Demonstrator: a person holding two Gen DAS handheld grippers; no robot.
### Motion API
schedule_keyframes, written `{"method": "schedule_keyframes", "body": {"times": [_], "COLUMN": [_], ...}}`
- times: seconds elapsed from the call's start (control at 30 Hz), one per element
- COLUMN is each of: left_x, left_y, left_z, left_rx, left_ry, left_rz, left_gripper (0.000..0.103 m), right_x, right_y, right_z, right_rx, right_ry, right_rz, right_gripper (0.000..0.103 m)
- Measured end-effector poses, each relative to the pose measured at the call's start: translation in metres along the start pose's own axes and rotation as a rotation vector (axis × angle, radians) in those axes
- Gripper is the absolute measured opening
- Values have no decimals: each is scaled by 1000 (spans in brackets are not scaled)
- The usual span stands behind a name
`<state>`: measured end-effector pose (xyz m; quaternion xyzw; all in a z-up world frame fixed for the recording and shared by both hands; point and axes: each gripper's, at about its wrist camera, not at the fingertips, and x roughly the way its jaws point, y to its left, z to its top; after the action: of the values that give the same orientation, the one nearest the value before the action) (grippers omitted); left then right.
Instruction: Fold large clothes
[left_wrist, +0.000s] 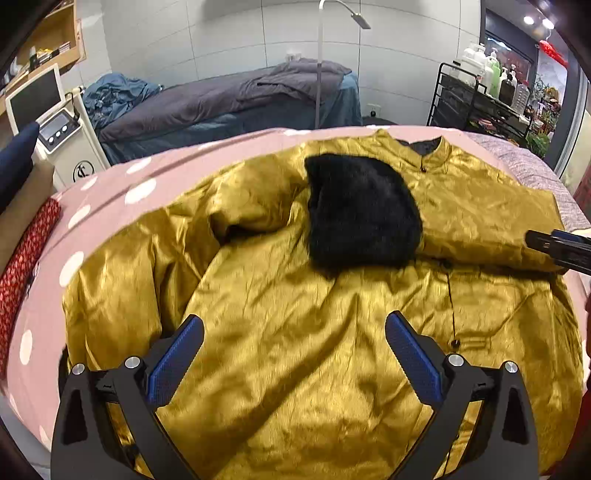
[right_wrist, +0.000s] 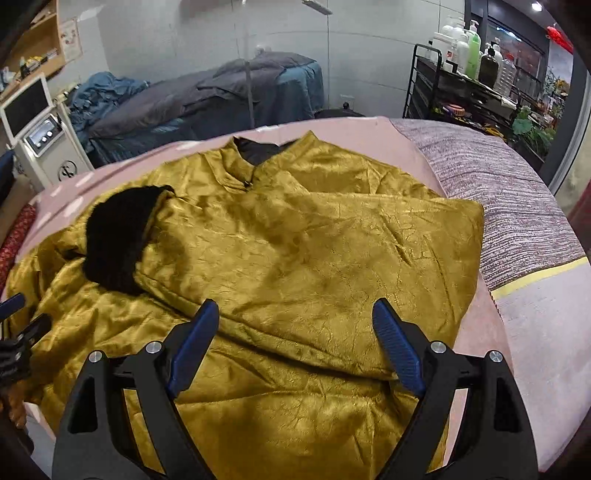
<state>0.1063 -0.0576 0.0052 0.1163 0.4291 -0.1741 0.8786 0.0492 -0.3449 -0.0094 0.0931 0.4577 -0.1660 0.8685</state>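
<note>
On the pink bed (left_wrist: 110, 192), the gold jacket (left_wrist: 295, 314) hides its hem; left tool (left_wrist: 294, 326) and right tool (right_wrist: 295, 314) both gape empty.

Bare pink bedsheet (right_wrist: 535, 350) is lying open right of the gold jacket (right_wrist: 295, 258); the black fur cuff (right_wrist: 118, 240) is bulging on the jacket's left half.

The left hand-held gripper (left_wrist: 294, 328) has matte black, triangular cut-out arms, round silver screw heads at the pivots and textured blue rubber pads (left_wrist: 173, 360) on both fingers. The right hand-held gripper (right_wrist: 295, 315) has the same black frame, silver screws and ribbed blue pads (right_wrist: 399, 349).
</note>
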Motion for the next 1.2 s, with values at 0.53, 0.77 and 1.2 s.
{"method": "schedule_keyframes", "body": {"times": [0.53, 0.77, 1.2], "left_x": [18, 23, 39], "left_y": [6, 6, 1], "left_z": [-37, -45, -63], "left_rx": [-37, -41, -22], "left_ry": [76, 95, 113], "left_rz": [11, 23, 47], "left_gripper": [97, 96, 96], "right_x": [45, -18, -13], "right_y": [12, 28, 82], "right_z": [-25, -47, -124], "right_rx": [-52, -5, -262], "right_ry": [30, -105, -13], "right_rz": [-140, -33, 65], "right_gripper": [89, 89, 95]}}
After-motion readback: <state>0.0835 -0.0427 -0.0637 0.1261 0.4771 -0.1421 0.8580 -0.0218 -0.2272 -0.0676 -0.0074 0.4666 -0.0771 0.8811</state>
